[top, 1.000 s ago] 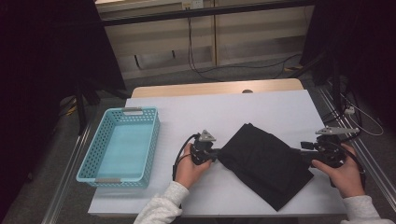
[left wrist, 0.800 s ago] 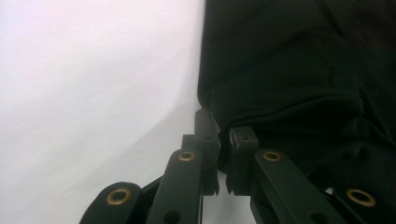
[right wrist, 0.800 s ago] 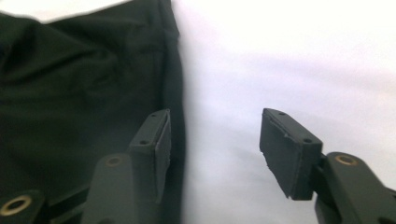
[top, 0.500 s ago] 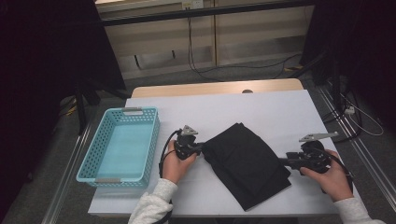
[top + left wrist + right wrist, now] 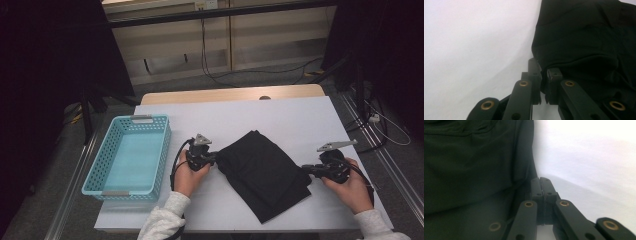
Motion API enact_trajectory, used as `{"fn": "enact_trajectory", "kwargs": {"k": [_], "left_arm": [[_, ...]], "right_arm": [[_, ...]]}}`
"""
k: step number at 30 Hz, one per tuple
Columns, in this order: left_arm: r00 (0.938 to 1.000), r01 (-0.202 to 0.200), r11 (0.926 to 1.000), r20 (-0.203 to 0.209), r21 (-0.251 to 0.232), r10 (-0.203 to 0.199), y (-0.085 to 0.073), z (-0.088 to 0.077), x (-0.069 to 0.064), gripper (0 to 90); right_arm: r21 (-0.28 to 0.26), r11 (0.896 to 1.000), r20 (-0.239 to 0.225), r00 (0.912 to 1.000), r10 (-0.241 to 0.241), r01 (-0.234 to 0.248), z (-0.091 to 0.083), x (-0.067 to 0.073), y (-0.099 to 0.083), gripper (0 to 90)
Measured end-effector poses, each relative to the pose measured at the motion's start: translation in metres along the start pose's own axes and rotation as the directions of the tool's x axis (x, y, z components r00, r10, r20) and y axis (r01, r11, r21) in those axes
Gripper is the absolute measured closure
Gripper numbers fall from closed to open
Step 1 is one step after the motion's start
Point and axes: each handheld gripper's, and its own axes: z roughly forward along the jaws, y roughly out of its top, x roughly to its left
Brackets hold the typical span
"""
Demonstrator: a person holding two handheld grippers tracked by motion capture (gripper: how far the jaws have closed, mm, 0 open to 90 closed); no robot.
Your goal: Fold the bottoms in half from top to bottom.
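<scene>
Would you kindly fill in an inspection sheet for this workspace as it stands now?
Surface: white table, mostly bare.
Job's things: folded black cloth lying flat, skewed to the table edge.
Clutter: empty light-blue basket at the table's left.
Grippers: left gripper shut on the cloth's left edge; right gripper at its right edge, jaws just closed, pinching the cloth.
Cables: one loops from the left gripper; others lie on the floor.
Surroundings: dark curtains, pale wall panels behind.
</scene>
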Motion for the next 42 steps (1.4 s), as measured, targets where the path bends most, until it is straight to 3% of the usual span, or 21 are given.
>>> {"fn": "enact_trajectory", "kwargs": {"k": [5, 7, 9, 11, 13, 17, 18, 19, 20, 23, 26, 27, 28, 31, 37, 40, 41, 42], "left_arm": [[0.9997, -0.024, 0.9997, 0.003, 0.011, 0.024, -0.001, 0.005, -0.005, 83.6], [0.9995, -0.032, 0.9994, -0.002, 0.012, 0.032, -0.002, 0.005, -0.005, 80.4], [0.9993, -0.035, 0.9993, -0.010, 0.015, 0.035, -0.002, 0.003, -0.004, 78.6], [0.9988, -0.036, 0.9993, -0.033, 0.009, 0.037, -0.002, -0.001, -0.003, 73.0], [0.9993, -0.033, 0.9994, -0.019, 0.009, 0.033, -0.002, -0.002, -0.002, 68.2], [0.9990, -0.034, 0.9993, -0.028, 0.018, 0.034, -0.002, -0.003, -0.001, 63.1], [0.9985, -0.040, 0.9991, -0.036, 0.012, 0.041, -0.002, -0.004, 0.000, 59.2], [0.9985, -0.039, 0.9992, -0.039, 0.011, 0.040, -0.002, -0.004, 0.000, 59.2], [0.9983, -0.043, 0.9990, -0.039, 0.015, 0.044, -0.002, -0.005, 0.001, 58.3], [0.9981, -0.047, 0.9987, -0.039, 0.022, 0.047, -0.002, -0.005, 0.000, 55.5], [0.9982, -0.046, 0.9989, -0.038, 0.014, 0.046, -0.002, -0.004, 0.001, 55.0], [0.9982, -0.046, 0.9989, -0.038, 0.014, 0.046, -0.002, -0.004, 0.001, 54.6], [0.9983, -0.043, 0.9989, -0.040, 0.021, 0.044, -0.003, -0.004, 0.001, 54.6], [0.9975, -0.049, 0.9987, -0.049, 0.017, 0.050, -0.003, -0.004, 0.002, 54.6], [0.9971, -0.052, 0.9985, -0.056, 0.019, 0.053, -0.003, -0.005, 0.002, 51.4], [0.9968, -0.054, 0.9983, -0.057, 0.022, 0.055, -0.003, -0.005, 0.002, 46.5], [0.9970, -0.051, 0.9985, -0.057, 0.019, 0.052, -0.003, -0.005, 0.002, 46.5], [0.9975, -0.046, 0.9988, -0.054, 0.014, 0.047, -0.002, -0.005, 0.002, 41.8]], "right_arm": [[-0.033, 0.999, 0.038, 0.9992, -0.014, 0.015, -0.001, -0.007, -0.002, 89.5], [-0.031, 0.999, 0.043, 0.9986, -0.031, 0.033, -0.002, -0.005, -0.003, 88.0], [-0.050, 0.998, 0.057, 0.9979, -0.032, 0.035, -0.008, 0.000, -0.003, 79.0], [-0.067, 0.995, 0.037, 0.9972, -0.065, 0.068, -0.015, 0.010, -0.001, 77.4], [-0.055, 0.996, 0.024, 0.9969, -0.075, 0.076, -0.014, 0.013, 0.000, 77.3], [0.035, 0.996, -0.005, 0.9963, -0.086, 0.086, 0.002, 0.018, -0.002, 76.8], [0.038, 0.995, -0.032, 0.9955, -0.089, 0.090, 0.005, 0.020, -0.001, 83.3], [0.038, 0.995, -0.032, 0.9955, -0.089, 0.090, 0.005, 0.020, -0.001, 83.3], [0.045, 0.995, -0.042, 0.9950, -0.091, 0.093, 0.007, 0.022, 0.002, 89.2], [0.053, 0.995, -0.035, 0.9959, -0.083, 0.085, 0.007, 0.021, 0.004, 89.9], [-0.001, 0.996, -0.004, 0.9957, -0.092, 0.092, -0.003, 0.018, 0.015, 90.0], [-0.001, 0.996, -0.004, 0.9957, -0.092, 0.092, -0.003, 0.018, 0.015, 90.0], [-0.003, 0.994, 0.027, 0.9939, -0.107, 0.107, -0.003, 0.015, 0.020, 90.0], [-0.014, 0.995, 0.031, 0.9951, -0.094, 0.095, 0.001, 0.011, 0.023, 90.0], [0.020, 0.995, 0.051, 0.9940, -0.097, 0.096, 0.016, 0.006, 0.025, 89.7], [0.019, 0.996, 0.057, 0.9945, -0.088, 0.087, 0.022, 0.005, 0.023, 85.5], [0.014, 0.997, 0.060, 0.9952, -0.078, 0.077, 0.021, 0.004, 0.022, 81.7], [-0.017, 0.996, 0.092, 0.9924, -0.081, 0.083, 0.017, 0.002, 0.022, 73.0]]}}
